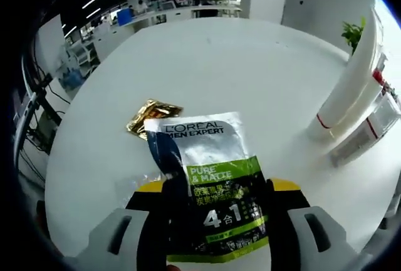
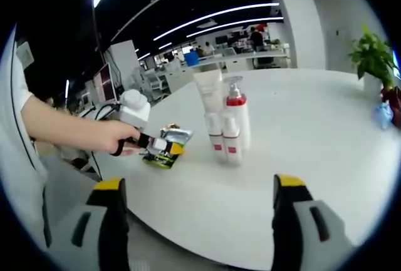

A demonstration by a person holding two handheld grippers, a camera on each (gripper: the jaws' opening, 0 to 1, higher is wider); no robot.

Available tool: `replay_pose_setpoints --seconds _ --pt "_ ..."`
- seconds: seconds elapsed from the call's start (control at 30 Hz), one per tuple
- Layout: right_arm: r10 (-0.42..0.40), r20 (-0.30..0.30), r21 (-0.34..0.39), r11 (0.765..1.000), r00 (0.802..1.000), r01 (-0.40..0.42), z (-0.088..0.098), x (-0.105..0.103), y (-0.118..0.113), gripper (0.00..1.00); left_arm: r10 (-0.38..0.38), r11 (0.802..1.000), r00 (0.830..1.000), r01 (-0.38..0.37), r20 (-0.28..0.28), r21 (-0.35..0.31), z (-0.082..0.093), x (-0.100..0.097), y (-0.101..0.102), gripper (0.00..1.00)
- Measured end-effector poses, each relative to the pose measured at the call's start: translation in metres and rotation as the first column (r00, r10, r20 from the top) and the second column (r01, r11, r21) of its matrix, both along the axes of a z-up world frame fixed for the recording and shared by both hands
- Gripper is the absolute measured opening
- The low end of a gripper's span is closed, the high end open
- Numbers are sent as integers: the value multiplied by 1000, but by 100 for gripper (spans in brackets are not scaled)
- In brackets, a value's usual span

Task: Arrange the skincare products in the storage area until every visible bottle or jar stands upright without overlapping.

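Note:
A green, black and silver L'Oreal Men Expert sachet (image 1: 216, 183) sits between the yellow-tipped jaws of my left gripper (image 1: 218, 189), which is shut on it just above the white table (image 1: 207, 64). In the right gripper view a hand holds that left gripper (image 2: 156, 143) with the sachet (image 2: 166, 149) at its tip, left of the bottles. A white tube (image 2: 210, 92), a pump bottle with a red collar (image 2: 238, 117) and small red-banded bottles (image 2: 224, 139) stand upright together. My right gripper (image 2: 197, 221) is open and holds nothing.
A gold sachet (image 1: 153, 116) lies flat on the table beyond the held sachet. The tube (image 1: 351, 83) and bottles (image 1: 369, 127) stand to its right. A potted plant (image 2: 373, 55) and a blue object (image 2: 382, 114) are at the far right edge.

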State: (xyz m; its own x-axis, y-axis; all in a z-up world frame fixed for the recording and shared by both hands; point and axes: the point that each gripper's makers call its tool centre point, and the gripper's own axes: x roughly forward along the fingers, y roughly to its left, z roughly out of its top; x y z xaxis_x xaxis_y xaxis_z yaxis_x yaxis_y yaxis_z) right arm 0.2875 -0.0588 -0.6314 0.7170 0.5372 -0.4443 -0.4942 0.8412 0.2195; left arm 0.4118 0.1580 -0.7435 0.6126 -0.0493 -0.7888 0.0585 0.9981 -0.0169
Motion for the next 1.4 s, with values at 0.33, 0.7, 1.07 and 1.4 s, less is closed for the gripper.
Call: replay_pose_setpoints --seconds 0.33,0.7,1.07,1.4 --pt "1 0 -4 1000 1000 -1 0 0 0 97 -18 998 999 20 26 -53 5 -9 -3 43" --pt "6 6 -13 1000 1000 -6 1 -1 1 96 -48 995 998 52 47 -89 8 -15 -6 23" --pt "15 11 -25 1000 1000 -15 0 -1 2 96 -46 984 997 55 60 -172 10 -27 -9 19" --pt "31 11 -39 999 999 -31 -1 -2 4 95 -58 973 996 72 71 -221 13 -46 -11 17"
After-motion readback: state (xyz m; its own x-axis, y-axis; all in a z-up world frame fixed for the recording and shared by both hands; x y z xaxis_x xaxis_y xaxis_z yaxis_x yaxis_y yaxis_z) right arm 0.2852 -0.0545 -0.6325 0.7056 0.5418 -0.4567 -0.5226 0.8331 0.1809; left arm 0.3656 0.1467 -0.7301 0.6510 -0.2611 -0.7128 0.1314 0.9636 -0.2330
